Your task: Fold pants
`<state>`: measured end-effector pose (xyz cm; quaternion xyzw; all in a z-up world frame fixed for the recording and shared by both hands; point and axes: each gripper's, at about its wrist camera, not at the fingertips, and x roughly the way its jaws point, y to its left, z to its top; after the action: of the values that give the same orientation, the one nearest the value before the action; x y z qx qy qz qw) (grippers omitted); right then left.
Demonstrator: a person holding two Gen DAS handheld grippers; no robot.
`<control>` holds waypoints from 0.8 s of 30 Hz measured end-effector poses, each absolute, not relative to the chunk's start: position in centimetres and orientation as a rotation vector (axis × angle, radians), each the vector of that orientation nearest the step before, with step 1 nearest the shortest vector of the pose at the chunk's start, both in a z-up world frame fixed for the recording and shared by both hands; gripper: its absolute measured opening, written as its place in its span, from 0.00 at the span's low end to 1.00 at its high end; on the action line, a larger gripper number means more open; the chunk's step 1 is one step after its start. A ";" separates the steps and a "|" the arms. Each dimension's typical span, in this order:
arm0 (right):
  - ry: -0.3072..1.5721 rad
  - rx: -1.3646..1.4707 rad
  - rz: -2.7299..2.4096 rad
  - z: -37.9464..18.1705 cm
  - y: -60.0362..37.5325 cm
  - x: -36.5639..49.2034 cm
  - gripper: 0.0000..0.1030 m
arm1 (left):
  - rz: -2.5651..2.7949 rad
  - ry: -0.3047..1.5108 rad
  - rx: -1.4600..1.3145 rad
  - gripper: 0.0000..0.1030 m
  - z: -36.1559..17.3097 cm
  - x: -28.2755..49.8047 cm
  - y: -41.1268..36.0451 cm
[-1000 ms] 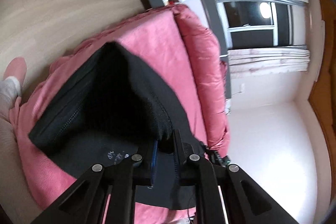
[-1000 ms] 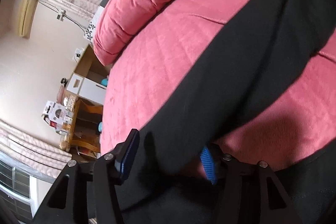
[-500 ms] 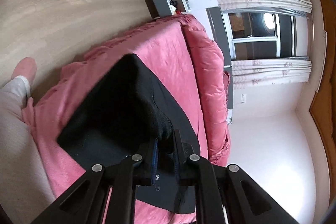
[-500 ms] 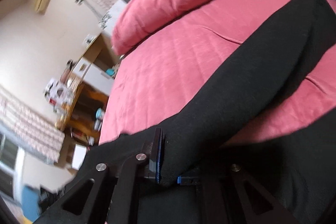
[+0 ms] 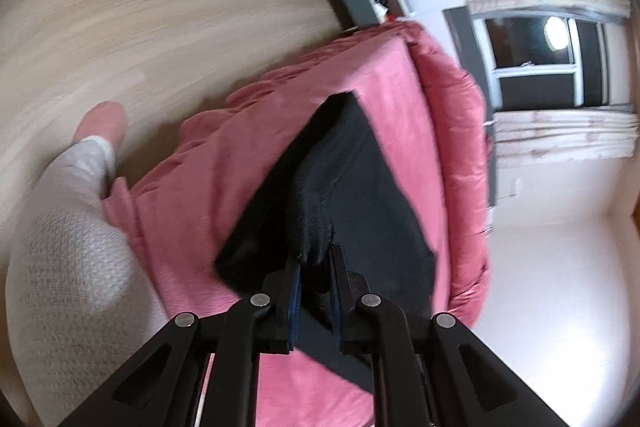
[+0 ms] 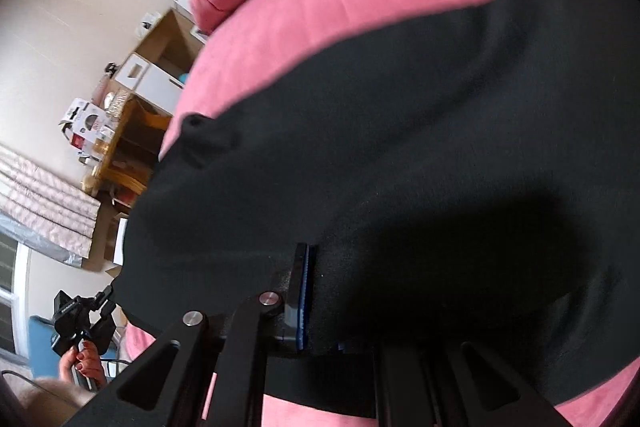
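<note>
Mid-fold. The bed cover (image 5: pixel 256 187), pink, quilted and softly napped, carries the black pants (image 5: pixel 360 195), a matte fleece-like knit. One layer is already doubled over the rest; by the look of it the fold is not yet laid flat, and smoothing and any further folds remain. The left gripper (image 5: pixel 314 267), jaws narrow, pinches a bunched edge of the cloth above the cover. The right gripper (image 6: pixel 320 295), jaws likewise nearly together, clamps a second edge, its far finger hidden beneath the fabric. Blue ribbed pads (image 6: pixel 304 291) line the fingers.
</note>
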<state>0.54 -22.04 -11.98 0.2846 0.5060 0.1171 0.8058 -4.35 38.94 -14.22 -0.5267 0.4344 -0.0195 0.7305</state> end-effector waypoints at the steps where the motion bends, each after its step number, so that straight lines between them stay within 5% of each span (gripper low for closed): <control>1: 1.081 0.623 0.251 -12.3 -22.2 0.5 0.10 | -0.035 0.965 -1.156 0.12 -14.5 -4.4 38.9; 11: 0.965 0.795 0.200 -11.4 -26.6 0.3 0.26 | -0.116 0.875 -1.293 0.30 -14.5 -4.4 38.3; 15: 0.905 0.877 0.086 -11.6 -31.1 0.2 0.26 | -0.096 0.905 -1.209 0.18 -14.0 -4.0 37.3; 22: 0.778 0.971 -0.170 -12.3 -41.2 0.3 0.31 | -0.068 0.927 -1.201 0.12 -13.5 -3.7 36.9; 24: 0.754 0.980 -0.205 -12.2 -43.1 0.7 0.25 | -0.056 0.926 -1.172 0.10 -12.9 -3.7 36.8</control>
<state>0.69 -43.11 -12.25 0.4586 0.3526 -0.0957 0.8100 -3.68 36.84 -12.91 -0.5331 0.4212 -0.0256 0.7333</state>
